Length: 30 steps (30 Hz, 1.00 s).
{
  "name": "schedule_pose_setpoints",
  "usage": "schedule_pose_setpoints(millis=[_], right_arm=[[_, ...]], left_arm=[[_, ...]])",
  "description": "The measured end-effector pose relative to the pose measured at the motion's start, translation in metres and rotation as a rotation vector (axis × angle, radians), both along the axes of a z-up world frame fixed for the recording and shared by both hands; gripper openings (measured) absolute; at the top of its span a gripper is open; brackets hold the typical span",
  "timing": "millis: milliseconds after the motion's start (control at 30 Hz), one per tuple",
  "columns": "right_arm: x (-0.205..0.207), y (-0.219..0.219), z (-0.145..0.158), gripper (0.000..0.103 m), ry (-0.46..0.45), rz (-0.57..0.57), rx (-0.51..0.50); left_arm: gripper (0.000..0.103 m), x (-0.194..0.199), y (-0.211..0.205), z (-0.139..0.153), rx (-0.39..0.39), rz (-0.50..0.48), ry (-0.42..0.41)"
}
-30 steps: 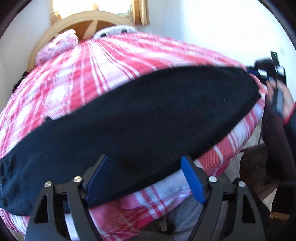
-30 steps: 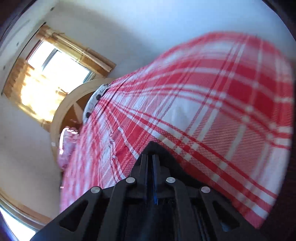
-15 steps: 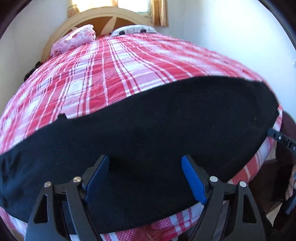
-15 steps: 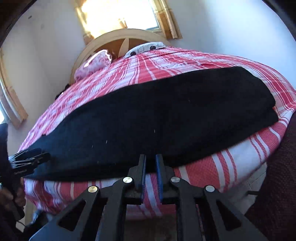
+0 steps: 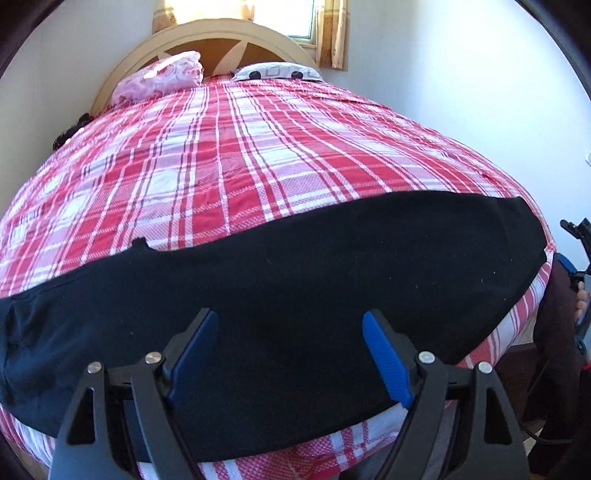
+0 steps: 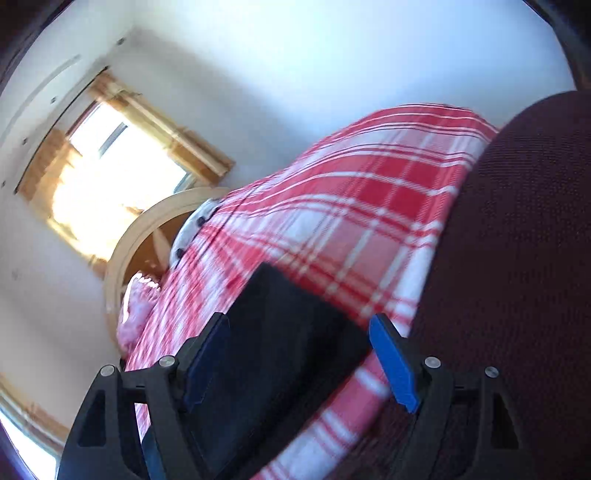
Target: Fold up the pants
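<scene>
Black pants (image 5: 295, 295) lie flat in a long band across the near end of a bed with a red and white plaid cover (image 5: 240, 155). My left gripper (image 5: 290, 354) is open and empty, hovering over the middle of the pants near their front edge. My right gripper (image 6: 299, 354) is open and empty, tilted, over one end of the pants (image 6: 280, 354); it also shows at the right edge of the left wrist view (image 5: 578, 258).
A rounded wooden headboard (image 5: 221, 33) with a pink pillow (image 5: 159, 75) and a patterned pillow (image 5: 277, 70) stands at the far end under a window. White walls flank the bed. A dark maroon fabric surface (image 6: 517, 258) fills the right of the right wrist view.
My right gripper has opened and swung from facing along the pants to a tilted view at their end. My left gripper stayed open and pulled back, showing more bed.
</scene>
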State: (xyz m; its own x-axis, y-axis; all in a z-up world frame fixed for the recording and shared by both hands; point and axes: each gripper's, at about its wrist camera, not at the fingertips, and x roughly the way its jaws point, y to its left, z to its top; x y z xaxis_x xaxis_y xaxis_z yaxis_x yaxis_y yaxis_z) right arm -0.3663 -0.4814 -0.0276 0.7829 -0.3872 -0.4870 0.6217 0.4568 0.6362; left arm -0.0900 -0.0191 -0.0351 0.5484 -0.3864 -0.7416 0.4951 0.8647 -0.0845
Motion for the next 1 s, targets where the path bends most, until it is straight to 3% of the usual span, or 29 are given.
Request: schedule_pose_setpoints(millis=[167, 367, 433, 567, 667, 700, 767, 900, 1000], right_arm=[[0.012, -0.021, -0.014, 0.078, 0.076, 0.035, 0.037], [0.045, 0.002, -0.018, 0.078, 0.245, 0.125, -0.045], [0.051, 0.006, -0.019, 0.071, 0.297, 0.131, -0.054], [0.044, -0.002, -0.020, 0.049, 0.275, 0.094, 0.007], [0.039, -0.010, -0.023, 0.026, 0.280, 0.101, 0.015], [0.039, -0.010, -0.024, 0.012, 0.277, 0.128, 0.011], [0.043, -0.003, -0.023, 0.012, 0.278, 0.191, -0.006], [0.063, 0.044, 0.011, 0.012, 0.313, 0.253, -0.221], [0.083, 0.111, 0.041, 0.012, 0.297, 0.400, -0.387]], left_arm=[[0.084, -0.002, -0.004, -0.002, 0.020, -0.004, 0.008], [0.084, -0.002, -0.004, -0.003, 0.014, -0.006, 0.017], [0.084, -0.002, -0.003, -0.002, 0.010, -0.005, 0.015], [0.084, 0.000, 0.003, 0.001, -0.003, 0.007, 0.013], [0.084, 0.002, 0.011, 0.004, -0.019, 0.024, 0.005], [0.084, 0.003, 0.014, 0.005, -0.025, 0.032, 0.002], [0.084, 0.006, 0.020, 0.008, -0.033, 0.049, -0.004], [0.084, 0.013, 0.033, 0.011, -0.042, 0.086, -0.014], [0.084, 0.017, 0.044, 0.014, -0.053, 0.112, -0.024]])
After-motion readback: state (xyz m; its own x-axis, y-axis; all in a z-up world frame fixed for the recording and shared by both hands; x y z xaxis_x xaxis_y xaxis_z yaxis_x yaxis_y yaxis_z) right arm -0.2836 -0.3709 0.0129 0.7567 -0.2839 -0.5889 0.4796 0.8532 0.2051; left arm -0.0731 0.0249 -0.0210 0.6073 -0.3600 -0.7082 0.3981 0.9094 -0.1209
